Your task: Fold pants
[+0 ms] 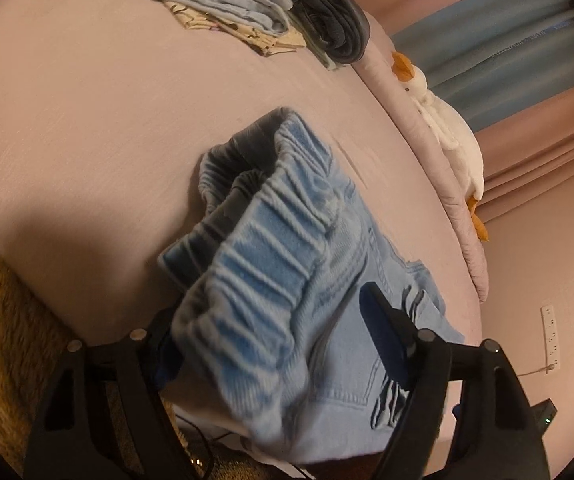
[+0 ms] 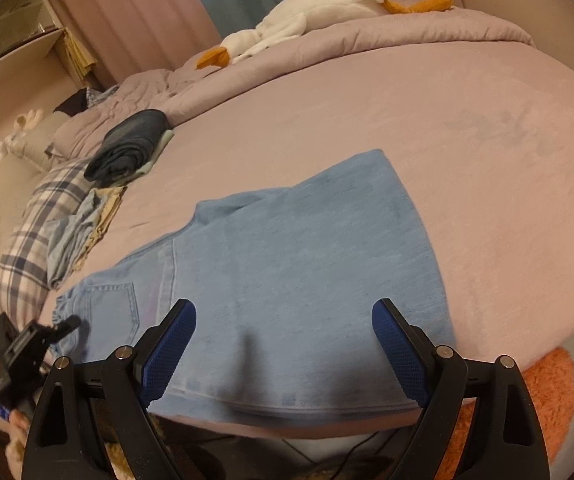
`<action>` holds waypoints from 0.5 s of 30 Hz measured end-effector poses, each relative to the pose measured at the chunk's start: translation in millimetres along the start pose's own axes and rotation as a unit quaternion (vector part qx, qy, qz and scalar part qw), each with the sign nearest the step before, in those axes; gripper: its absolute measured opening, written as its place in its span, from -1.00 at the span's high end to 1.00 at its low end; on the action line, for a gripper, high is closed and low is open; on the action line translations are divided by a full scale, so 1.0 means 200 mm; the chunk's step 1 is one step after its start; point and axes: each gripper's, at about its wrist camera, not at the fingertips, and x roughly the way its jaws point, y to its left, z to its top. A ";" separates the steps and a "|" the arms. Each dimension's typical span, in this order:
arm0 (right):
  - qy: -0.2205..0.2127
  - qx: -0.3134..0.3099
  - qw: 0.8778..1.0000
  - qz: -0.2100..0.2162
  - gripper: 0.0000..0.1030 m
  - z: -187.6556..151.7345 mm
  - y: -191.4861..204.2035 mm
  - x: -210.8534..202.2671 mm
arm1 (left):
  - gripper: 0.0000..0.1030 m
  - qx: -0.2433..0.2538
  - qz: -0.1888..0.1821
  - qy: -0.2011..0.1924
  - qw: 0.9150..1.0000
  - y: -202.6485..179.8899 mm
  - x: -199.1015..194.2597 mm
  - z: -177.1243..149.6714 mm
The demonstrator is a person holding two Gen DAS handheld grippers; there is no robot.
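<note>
Light-blue denim pants [image 2: 287,264] lying flat

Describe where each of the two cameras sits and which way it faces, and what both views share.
Left wrist: on the left gripper, looking down at the jeans waistband bunched between its fingers; only those fingers show.
Right wrist: on the right gripper, open above the jeans leg on the bed; the left gripper shows at its left edge.
Shared: jeans, bed, folded clothes, toy goose.
</note>
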 end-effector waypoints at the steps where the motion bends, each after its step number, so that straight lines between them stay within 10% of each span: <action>1: 0.000 0.000 1.000 -0.002 -0.73 0.00 0.00 0.00 | -0.29 0.000 0.009 -0.005 1.000 -0.01 0.01 0.00; 5: -0.001 0.009 1.000 -0.001 -0.73 -0.01 -0.02 -0.01 | 0.24 -0.014 -0.008 0.004 1.000 0.00 0.02 0.00; 15: -0.001 0.030 0.999 -0.016 -0.73 -0.04 -0.10 -0.05 | 0.44 0.058 -0.058 -0.021 0.996 -0.35 -0.16 -0.02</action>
